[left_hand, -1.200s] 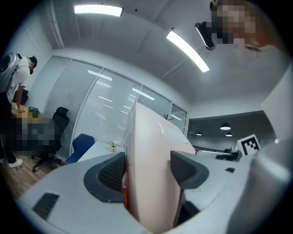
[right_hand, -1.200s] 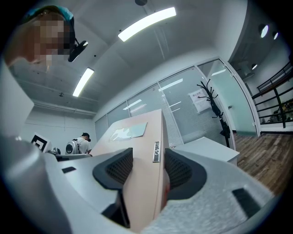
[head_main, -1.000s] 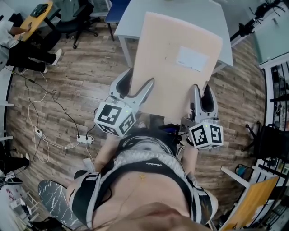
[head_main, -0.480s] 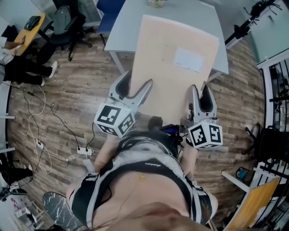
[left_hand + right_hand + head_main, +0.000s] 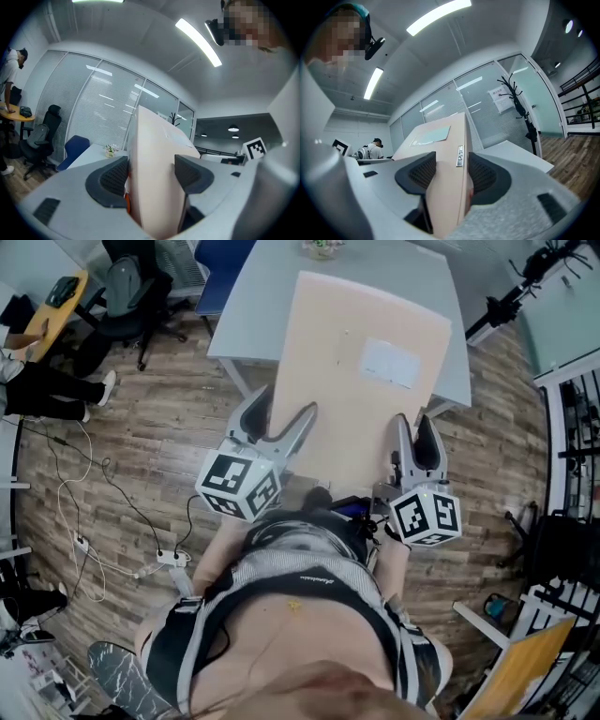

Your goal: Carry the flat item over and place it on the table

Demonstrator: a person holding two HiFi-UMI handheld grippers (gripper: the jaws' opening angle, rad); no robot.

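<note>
A flat beige box [image 5: 361, 381] with a white label [image 5: 390, 363] is held out in front of the person, over the near edge of a grey table [image 5: 248, 306]. My left gripper [image 5: 284, 423] is shut on its near left edge, and its dark pads press both faces of the flat beige box [image 5: 152, 173]. My right gripper [image 5: 416, 439] is shut on the near right edge, where the beige box [image 5: 447, 187] sits edge-on between the pads. The box hides much of the tabletop.
A small plant pot [image 5: 322, 247] stands at the table's far edge. A blue chair [image 5: 218, 253] and a black office chair [image 5: 127, 296] stand at the left. Cables and a power strip [image 5: 169, 557] lie on the wood floor. A person [image 5: 47, 390] sits at the far left.
The box and both grippers have moved forward over the table. More of the tabletop now lies beneath the box, and the plant pot has come into view.
</note>
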